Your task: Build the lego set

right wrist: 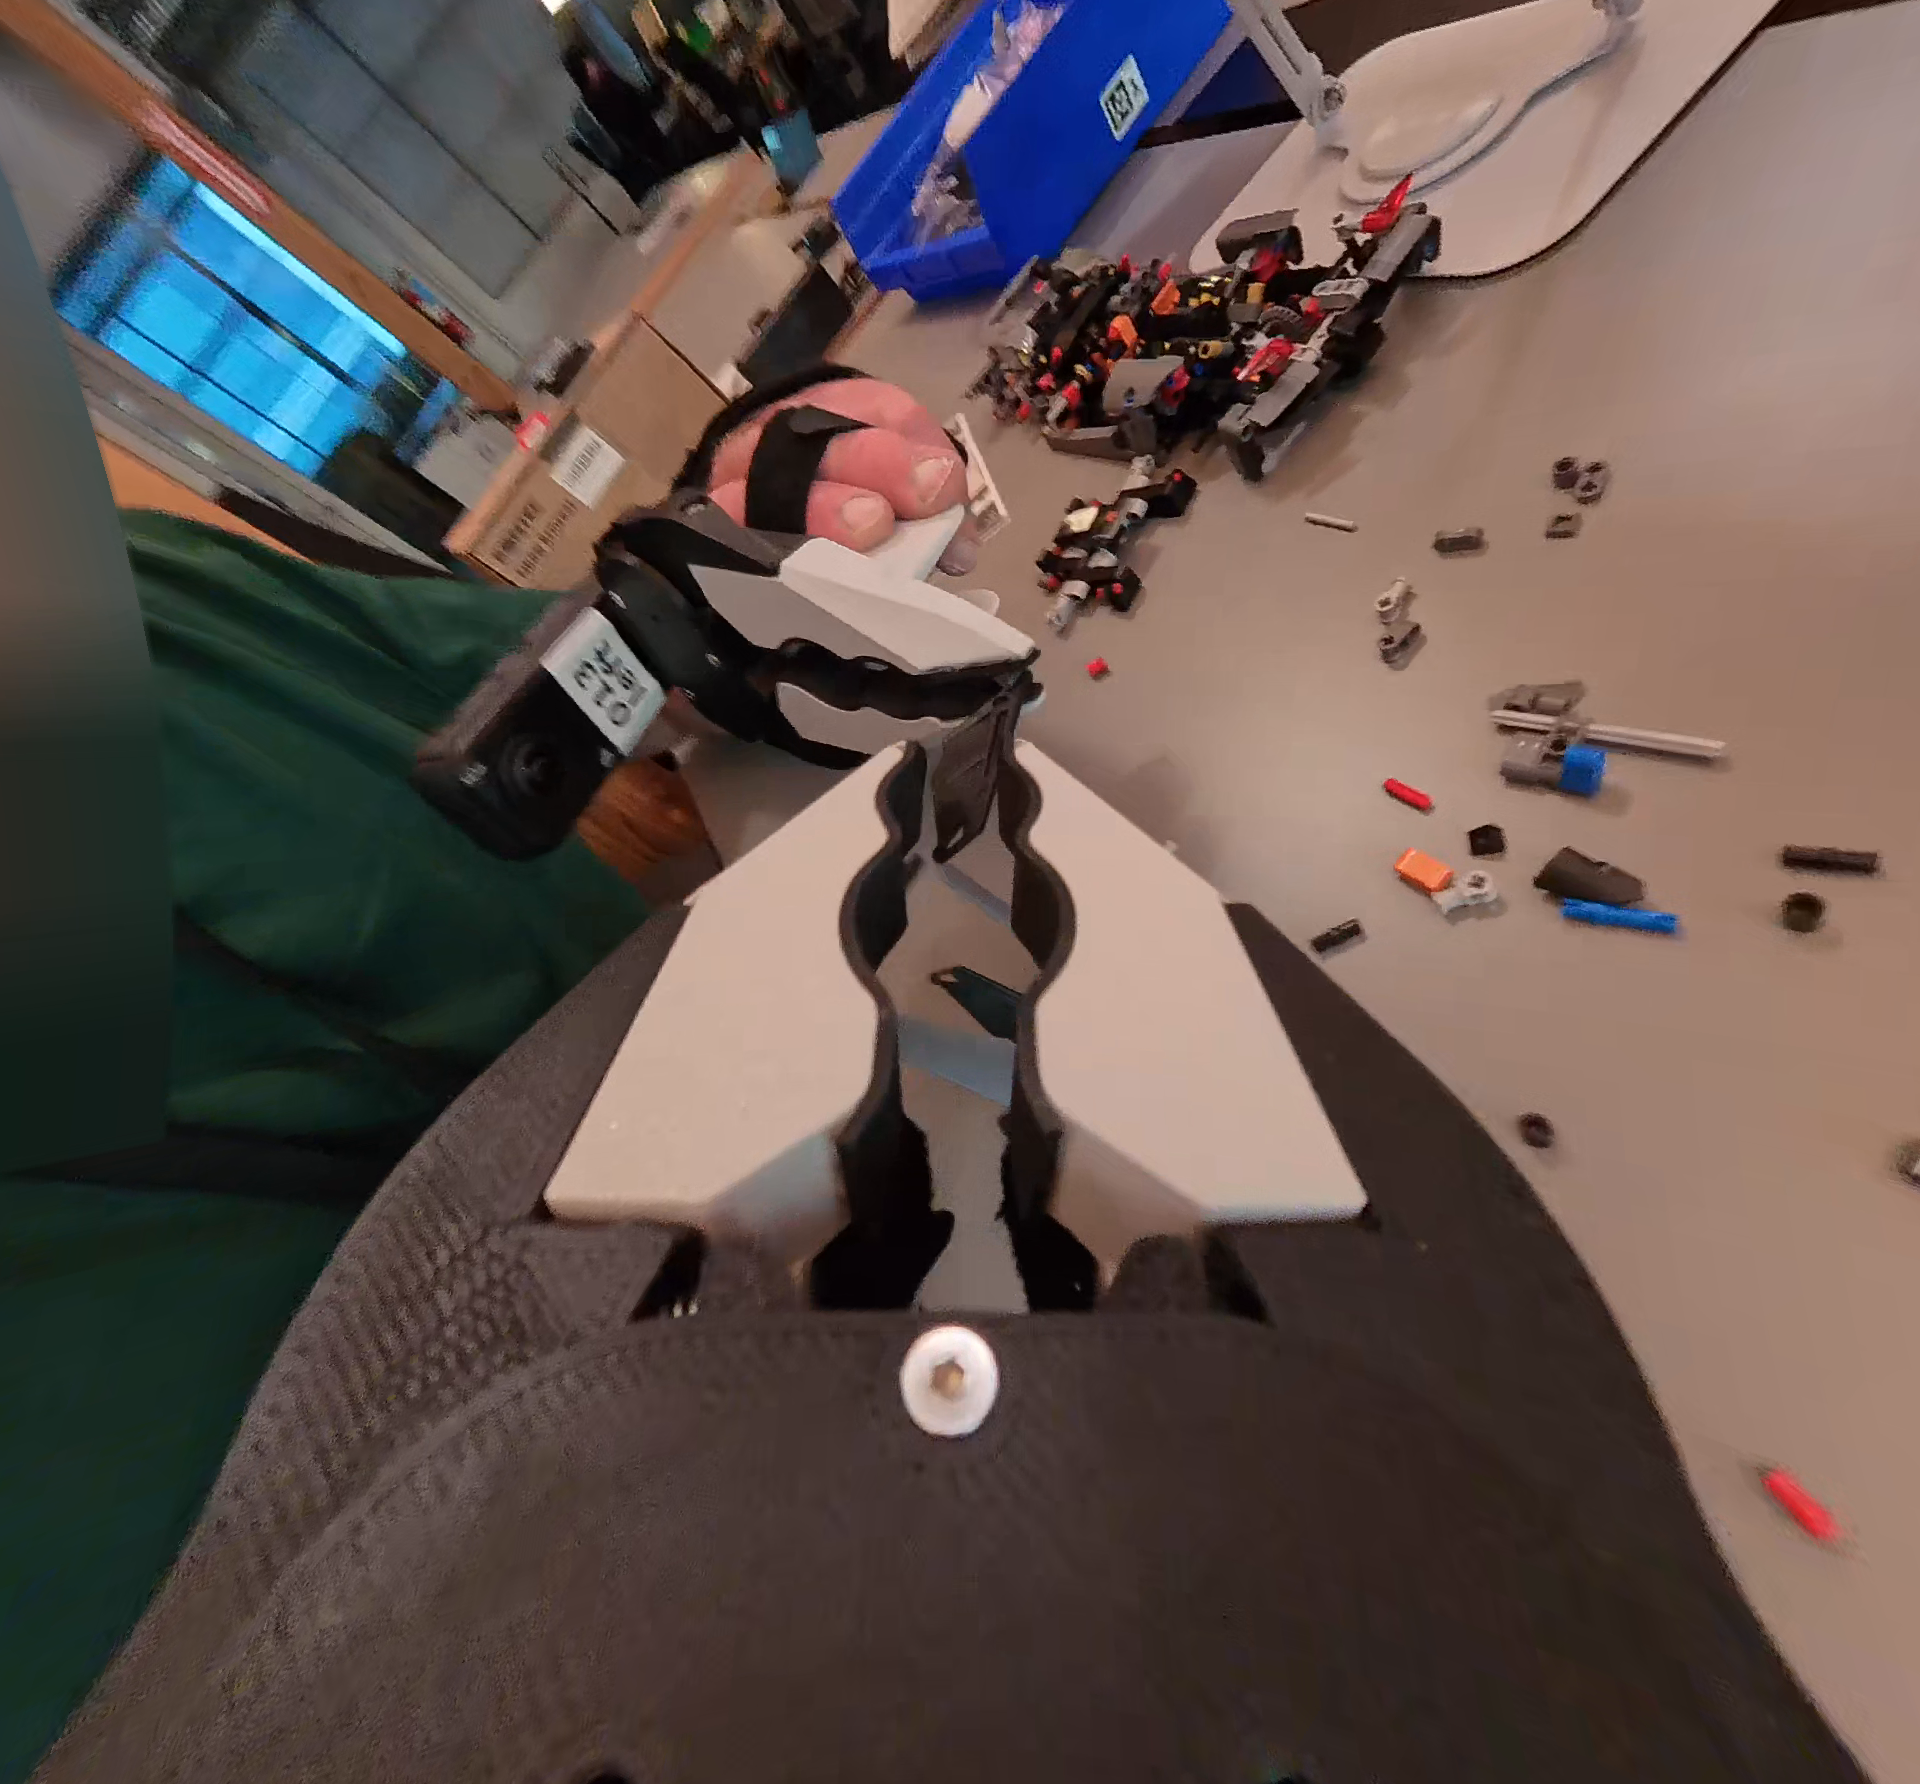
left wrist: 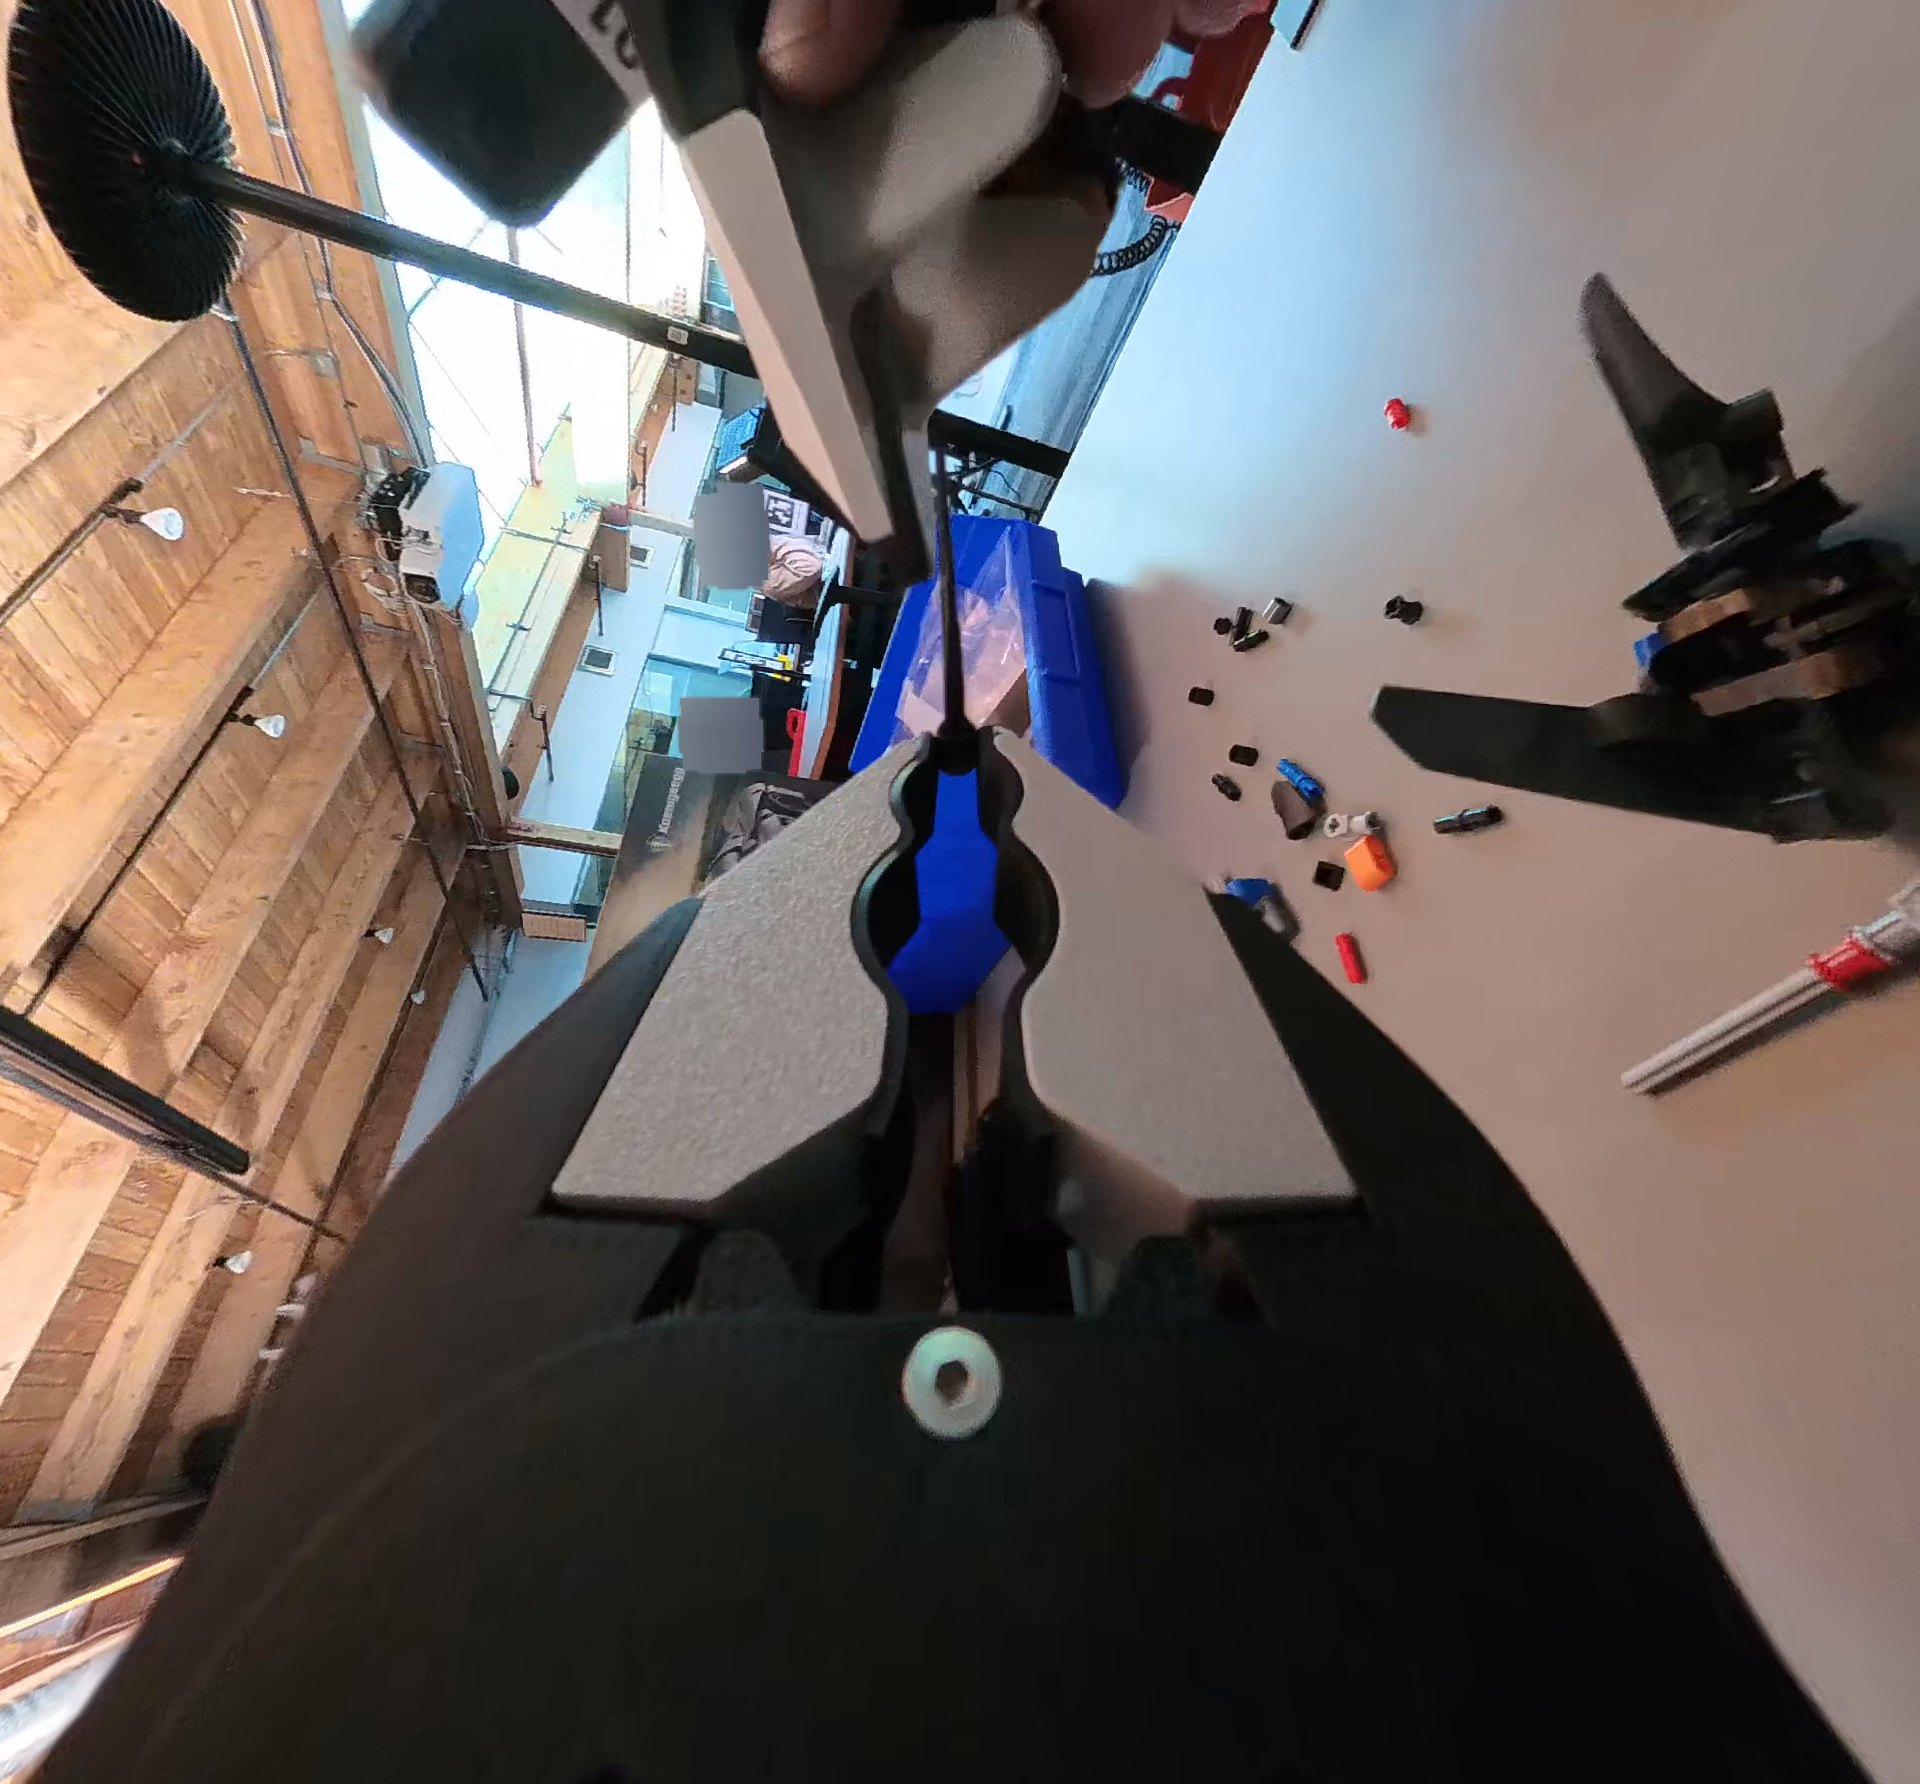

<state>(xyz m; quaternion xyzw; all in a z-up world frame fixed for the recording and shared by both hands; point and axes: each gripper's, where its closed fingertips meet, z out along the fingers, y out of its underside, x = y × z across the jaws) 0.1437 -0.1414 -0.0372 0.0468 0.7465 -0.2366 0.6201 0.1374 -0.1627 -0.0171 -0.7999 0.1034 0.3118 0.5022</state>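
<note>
Left tongs (left wrist: 956,758): my fingers are clenched at the tips on a thin black Lego piece (left wrist: 943,612), which rises toward 12 o'clock from the pinch.
Right tongs (right wrist: 961,758): clenched on the same black piece (right wrist: 971,784), seen here as a flat dark panel between my tips; the left tongs (right wrist: 997,674) meet it from 10 o'clock, both pairs nose to nose above the table (right wrist: 1558,1163).
Hand (right wrist: 852,477): strapped to the left tongs' handle, at 11 o'clock from my right tips.
Blue bin (right wrist: 1039,113): at 12 o'clock, far across the table, clear bags inside.
Lego model (right wrist: 1205,332): partly built, black with red and orange bits, at 1 o'clock, well apart from both tongs.
Loose pieces: scattered at 3 o'clock, among them an orange brick (right wrist: 1421,870), a blue pin (right wrist: 1619,918), a black wedge (right wrist: 1588,877), and a grey axle assembly with blue block (right wrist: 1569,747).
</note>
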